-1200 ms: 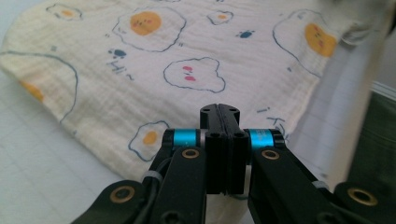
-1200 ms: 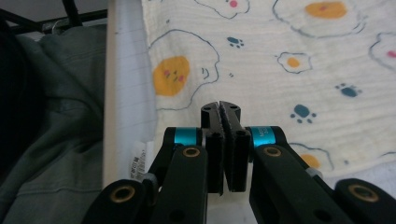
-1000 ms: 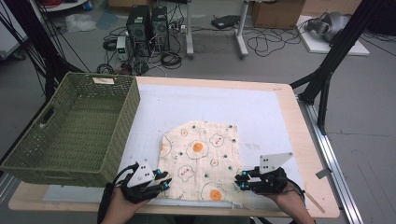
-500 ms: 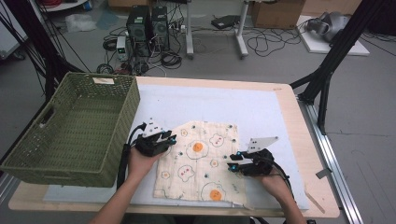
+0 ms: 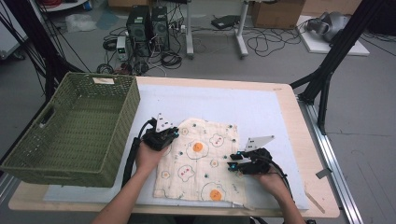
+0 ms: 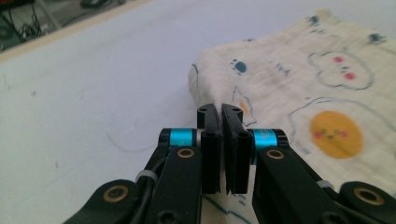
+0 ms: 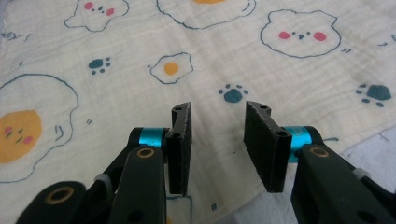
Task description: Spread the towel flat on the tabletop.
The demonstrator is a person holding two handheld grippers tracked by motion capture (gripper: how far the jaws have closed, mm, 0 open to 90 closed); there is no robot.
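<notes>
A cream cloth [image 5: 201, 163] printed with fried eggs, bears and paw marks lies flat on the white mat. My left gripper [image 5: 173, 135] is at the cloth's far left corner. Its jaws have just been closing and now stand shut on the cloth's edge [image 6: 205, 88], which humps up just past the left gripper [image 6: 220, 112]. My right gripper [image 5: 232, 165] rests low over the cloth's right side near its edge. Its jaws have just been opening. In the right gripper view the right gripper [image 7: 217, 116] stands open, with flat cloth [image 7: 210, 46] under the gap.
A green woven basket [image 5: 93, 79] stands at the table's left, close to my left forearm. The white mat [image 5: 210, 102] covers most of the wooden table [image 5: 299, 121]. Black stand legs rise beyond the table's left and right sides.
My left hand has moved from the front edge up to the cloth's far left corner and its jaws have shut there. My right hand has shifted a little up and left onto the cloth.
</notes>
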